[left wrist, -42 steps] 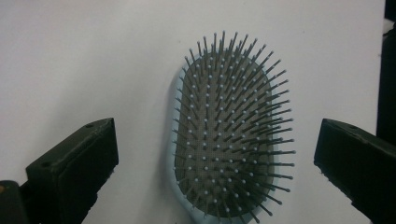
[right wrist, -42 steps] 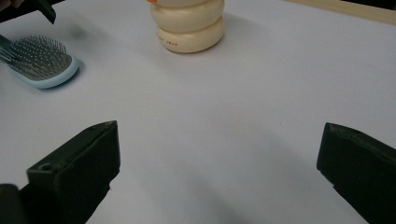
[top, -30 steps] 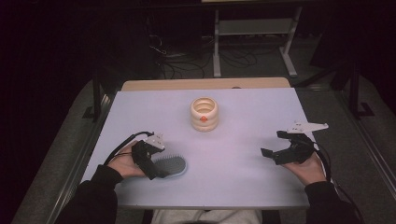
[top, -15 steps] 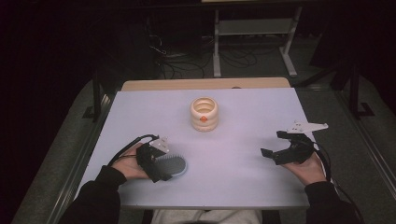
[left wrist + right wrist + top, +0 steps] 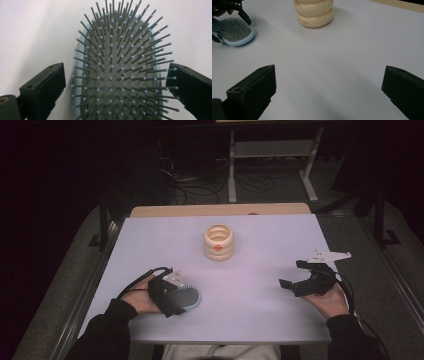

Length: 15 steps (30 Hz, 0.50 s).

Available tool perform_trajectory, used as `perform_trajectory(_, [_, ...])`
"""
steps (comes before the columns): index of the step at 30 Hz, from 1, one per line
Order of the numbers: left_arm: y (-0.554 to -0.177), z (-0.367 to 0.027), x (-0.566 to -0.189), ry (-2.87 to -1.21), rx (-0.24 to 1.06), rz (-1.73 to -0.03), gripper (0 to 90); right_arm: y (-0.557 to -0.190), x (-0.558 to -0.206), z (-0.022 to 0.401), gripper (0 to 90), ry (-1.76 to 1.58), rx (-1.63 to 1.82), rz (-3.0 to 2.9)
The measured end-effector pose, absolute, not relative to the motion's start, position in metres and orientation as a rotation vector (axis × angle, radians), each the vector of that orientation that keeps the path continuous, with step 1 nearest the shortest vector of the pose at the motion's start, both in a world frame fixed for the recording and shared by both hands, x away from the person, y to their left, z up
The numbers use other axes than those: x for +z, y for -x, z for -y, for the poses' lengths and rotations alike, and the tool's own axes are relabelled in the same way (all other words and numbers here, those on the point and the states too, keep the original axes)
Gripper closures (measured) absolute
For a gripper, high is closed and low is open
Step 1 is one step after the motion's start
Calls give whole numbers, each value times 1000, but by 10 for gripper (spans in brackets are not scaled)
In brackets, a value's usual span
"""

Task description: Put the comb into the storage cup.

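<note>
From above, the left hand-held gripper straddles a pale-blue oval hairbrush with grey bristles lying bristles-up on the white surface. Left gripper view: jaws apart beside the hairbrush head, not yet gripping. Right gripper view: jaws wide open, idle; lifting remains.

Lit from above onto the pale bench, bright and even there; dark and murky all around, with floor and frame barely readable. Soft, short shadows under the brush and the ringed pot. Mild grain in the high view. Sharp on the bristles in the left gripper view, slightly soft on the near black jaws. No glare. Faint softness at the far edge in the right gripper view.
</note>
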<state>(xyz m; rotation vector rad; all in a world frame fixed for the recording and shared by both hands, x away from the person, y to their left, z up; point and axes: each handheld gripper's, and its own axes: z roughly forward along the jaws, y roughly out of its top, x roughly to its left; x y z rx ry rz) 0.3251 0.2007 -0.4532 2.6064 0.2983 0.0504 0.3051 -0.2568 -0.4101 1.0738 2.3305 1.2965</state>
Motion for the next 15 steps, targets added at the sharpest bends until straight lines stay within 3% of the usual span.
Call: perform_trajectory(15, [-324,-198,-458,-2632,63,-284,66,-305,-410,257,0,-1073,1300,-2332])
